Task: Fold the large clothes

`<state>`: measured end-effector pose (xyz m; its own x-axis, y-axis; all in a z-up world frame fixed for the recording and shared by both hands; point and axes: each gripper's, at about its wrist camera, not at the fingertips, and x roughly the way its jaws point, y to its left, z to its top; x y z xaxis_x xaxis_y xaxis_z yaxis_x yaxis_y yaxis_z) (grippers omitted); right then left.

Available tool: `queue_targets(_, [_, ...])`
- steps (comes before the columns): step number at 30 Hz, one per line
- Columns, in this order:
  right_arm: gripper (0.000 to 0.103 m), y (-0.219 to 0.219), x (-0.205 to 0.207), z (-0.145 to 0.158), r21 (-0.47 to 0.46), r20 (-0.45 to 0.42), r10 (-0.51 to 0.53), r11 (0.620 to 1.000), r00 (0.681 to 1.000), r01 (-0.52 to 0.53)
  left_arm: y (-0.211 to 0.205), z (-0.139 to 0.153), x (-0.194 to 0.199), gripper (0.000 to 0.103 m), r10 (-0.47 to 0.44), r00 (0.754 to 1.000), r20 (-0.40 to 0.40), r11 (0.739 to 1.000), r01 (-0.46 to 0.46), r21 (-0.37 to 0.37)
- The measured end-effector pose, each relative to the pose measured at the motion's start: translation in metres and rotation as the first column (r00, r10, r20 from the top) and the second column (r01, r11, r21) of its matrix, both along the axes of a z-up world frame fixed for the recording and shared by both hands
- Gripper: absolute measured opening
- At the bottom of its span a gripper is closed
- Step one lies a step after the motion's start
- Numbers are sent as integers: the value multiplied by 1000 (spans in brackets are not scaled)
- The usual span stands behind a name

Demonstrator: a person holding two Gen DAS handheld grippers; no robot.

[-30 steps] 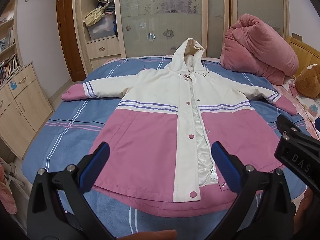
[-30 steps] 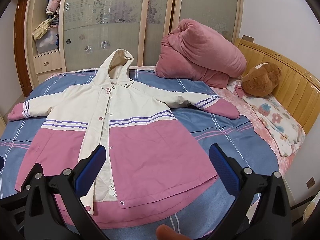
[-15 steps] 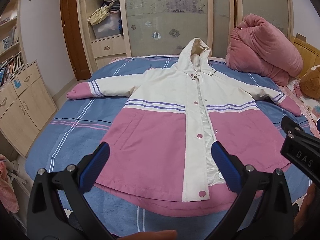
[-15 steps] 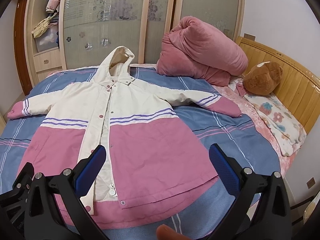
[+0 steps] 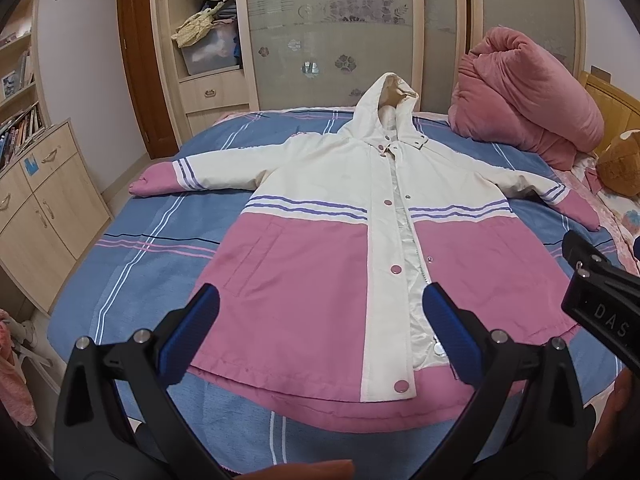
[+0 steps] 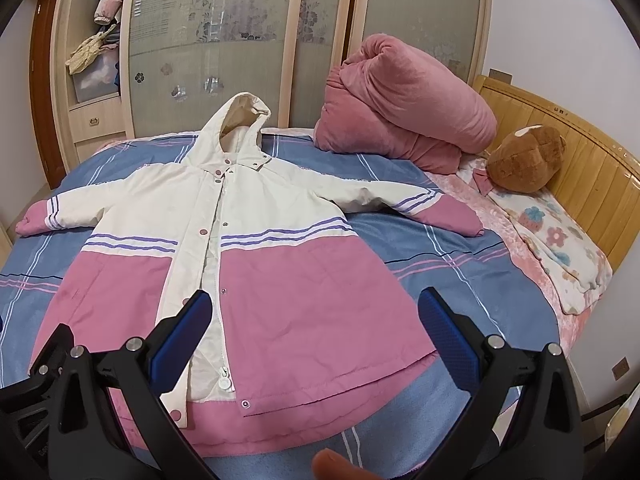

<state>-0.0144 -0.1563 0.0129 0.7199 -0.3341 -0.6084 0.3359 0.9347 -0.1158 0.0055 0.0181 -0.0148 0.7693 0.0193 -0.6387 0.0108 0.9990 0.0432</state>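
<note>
The coat [image 5: 320, 248] lies face up across the bed [image 5: 152, 264], sleeves spread wide, ready for folding. The left tool [image 5: 320, 332] and the right tool [image 6: 316, 332] hover above its hem, fingers apart, gripping nothing.

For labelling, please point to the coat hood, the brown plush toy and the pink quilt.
coat hood [image 6: 244, 120], right wrist view, its outer side.
brown plush toy [image 6: 524, 160], right wrist view, its body.
pink quilt [image 6: 404, 100], right wrist view, its upper fold.

A rolled pink duvet [image 6: 404, 104] lies beside a brown plush toy [image 6: 524, 160] — both near the wooden headboard [image 6: 592, 168].
</note>
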Motion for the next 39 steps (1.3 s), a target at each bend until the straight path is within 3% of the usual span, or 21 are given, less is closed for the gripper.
queue_targets(24, [102,-1,5,-12,-3,13,33,999,999,-33,-3,-14,14,101,2,999,-34,1000,-3,-5])
queue_targets(28, [102,-21,8,-12,95,50,48,994,998,-53,-4,-21,23,101,7,998,-65,1000,-8,-4])
queue_targets(33, [102,-79,16,-20,234,57,-56,971,997,41,-9,-41,44,101,-16,989,-147,1000,16,3])
queue_targets(37, [102,-122,29,-31,284,38,-104,955,994,89,-13,-57,60,88,-39,977,-211,999,33,-31])
queue_targets(39, [102,-145,38,-35,327,36,-103,941,994,86,-17,-63,71,87,-47,971,-234,998,37,-46])
